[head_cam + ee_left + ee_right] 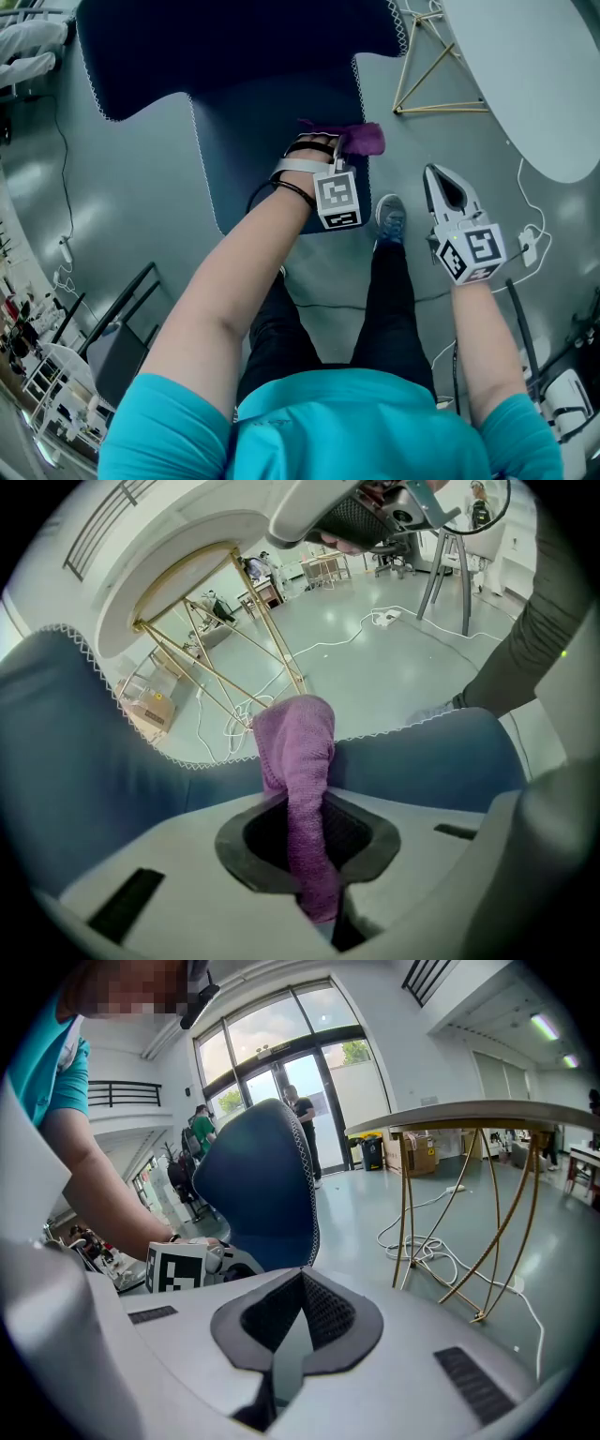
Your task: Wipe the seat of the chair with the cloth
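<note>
A dark blue chair with white-stitched edges fills the upper head view; its seat (258,141) runs toward me from the backrest (234,37). My left gripper (336,157) is at the seat's right edge, shut on a purple cloth (362,139) that bunches past the jaws. In the left gripper view the cloth (298,752) stands up from between the pads of that gripper (314,855), with the blue upholstery (75,761) right behind. My right gripper (441,183) hangs over the floor to the right of the chair, shut and holding nothing (295,1326).
A round white table (534,75) on thin gold wire legs (427,80) stands just right of the chair. White cables and a plug (530,239) lie on the grey floor. My shoe (391,217) is by the seat's front corner. A black frame (122,314) stands lower left.
</note>
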### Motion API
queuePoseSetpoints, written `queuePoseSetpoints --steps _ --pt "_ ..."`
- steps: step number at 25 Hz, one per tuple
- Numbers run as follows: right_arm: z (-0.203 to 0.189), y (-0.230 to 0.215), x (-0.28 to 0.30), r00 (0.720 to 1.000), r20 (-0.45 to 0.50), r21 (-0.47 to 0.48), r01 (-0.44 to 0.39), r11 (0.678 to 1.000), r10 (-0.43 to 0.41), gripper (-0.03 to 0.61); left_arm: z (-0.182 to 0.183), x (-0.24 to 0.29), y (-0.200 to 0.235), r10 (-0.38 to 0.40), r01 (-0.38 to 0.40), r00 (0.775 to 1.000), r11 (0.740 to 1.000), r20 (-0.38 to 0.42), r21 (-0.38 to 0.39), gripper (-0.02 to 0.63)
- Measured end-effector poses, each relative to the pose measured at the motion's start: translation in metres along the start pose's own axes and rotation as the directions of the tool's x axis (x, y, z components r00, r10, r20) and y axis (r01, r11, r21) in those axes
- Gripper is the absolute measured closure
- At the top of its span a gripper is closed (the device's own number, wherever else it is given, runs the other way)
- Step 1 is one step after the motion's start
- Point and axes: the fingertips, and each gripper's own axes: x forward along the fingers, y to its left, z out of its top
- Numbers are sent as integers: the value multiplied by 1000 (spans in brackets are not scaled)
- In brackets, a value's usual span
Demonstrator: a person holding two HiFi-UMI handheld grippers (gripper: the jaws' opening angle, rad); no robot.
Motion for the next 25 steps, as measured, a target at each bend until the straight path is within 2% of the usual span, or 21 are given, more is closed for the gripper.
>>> queuePoseSetpoints --steps 6,10,19,25 --pt "1 5 -4 1000 5 -4 0 1000 0 588 -3 -6 -16 3 -3 1000 1000 -18 5 564" --pt "-1 5 -7 1000 9 -6 -3 1000 3 588 -1 -5 -40 -47 47 999 999 -4 -7 563" --pt "-2 10 -12 1000 13 -5 -2 1000 2 588 6 -27 -73 -86 86 996 996 5 16 563" --pt "-5 10 -13 1000 13 1 3 1000 -3 588 8 -36 -96 -118 118 993 993 16 5 563"
